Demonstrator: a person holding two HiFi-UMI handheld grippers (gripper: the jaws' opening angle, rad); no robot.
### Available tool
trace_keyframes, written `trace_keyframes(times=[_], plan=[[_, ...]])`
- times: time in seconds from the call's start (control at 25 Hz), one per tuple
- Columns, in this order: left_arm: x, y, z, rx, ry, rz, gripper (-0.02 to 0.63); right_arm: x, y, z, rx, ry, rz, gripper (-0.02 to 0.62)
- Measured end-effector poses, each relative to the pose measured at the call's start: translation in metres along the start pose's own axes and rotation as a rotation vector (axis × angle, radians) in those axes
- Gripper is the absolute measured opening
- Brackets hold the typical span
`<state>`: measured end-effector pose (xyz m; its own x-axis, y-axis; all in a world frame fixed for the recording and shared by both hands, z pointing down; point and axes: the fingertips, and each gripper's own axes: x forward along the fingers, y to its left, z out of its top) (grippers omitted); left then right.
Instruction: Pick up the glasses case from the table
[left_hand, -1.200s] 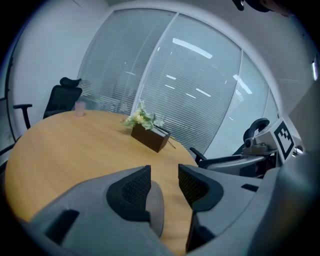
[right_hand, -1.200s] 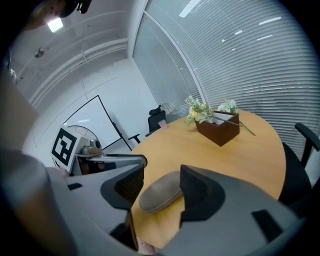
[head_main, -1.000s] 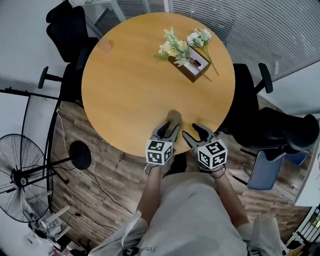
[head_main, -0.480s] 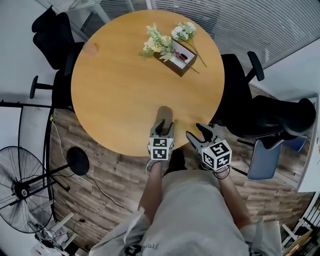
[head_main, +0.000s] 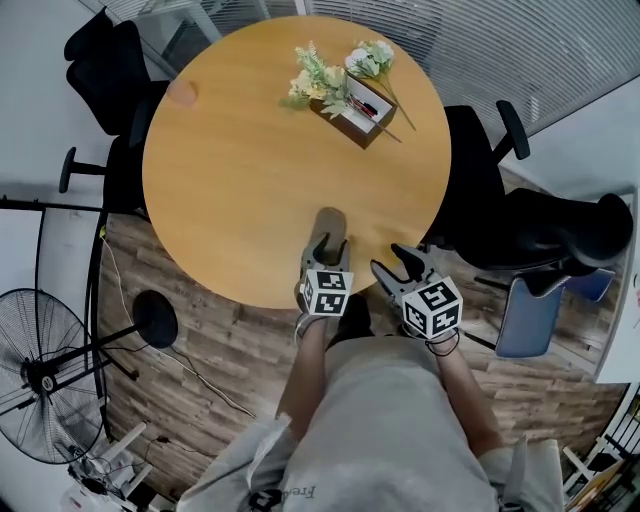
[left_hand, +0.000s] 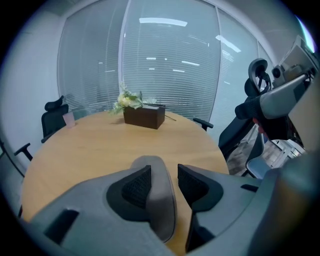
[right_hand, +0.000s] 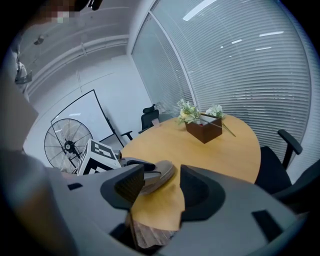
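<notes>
- the glasses case (head_main: 330, 222) lies flat on the bench (head_main: 230, 170) near its front rim. the left tongs (head_main: 329, 243) sit half-wide astride its near end, and bare wood shows beside one pad, so i judge it not yet clamped.
- closing this far back may pinch only the rounded end, and the smooth case could squirt forward or tip on lifting.
- a skewed squeeze could twist the case sideways toward the rim, with wood floor below.
- the right tongs (head_main: 393, 263) hang wide and empty just beside the left, at the rim. a sideways lift could knock them.
- straight up is free, bare bench stretches ahead, and the box of flowers (head_main: 355, 100) stands well apart on the far side.
</notes>
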<state>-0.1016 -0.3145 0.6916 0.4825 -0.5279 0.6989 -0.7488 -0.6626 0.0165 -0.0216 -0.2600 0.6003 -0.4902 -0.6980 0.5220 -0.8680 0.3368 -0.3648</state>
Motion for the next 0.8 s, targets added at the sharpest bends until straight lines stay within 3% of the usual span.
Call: trace_keyframes(times=[0.8], plan=[[-0.004,0.043,-0.004,0.047,0.003,0.061,0.253,0.013,0.015,-0.006,-0.001,0.005,-0.012,0.224]])
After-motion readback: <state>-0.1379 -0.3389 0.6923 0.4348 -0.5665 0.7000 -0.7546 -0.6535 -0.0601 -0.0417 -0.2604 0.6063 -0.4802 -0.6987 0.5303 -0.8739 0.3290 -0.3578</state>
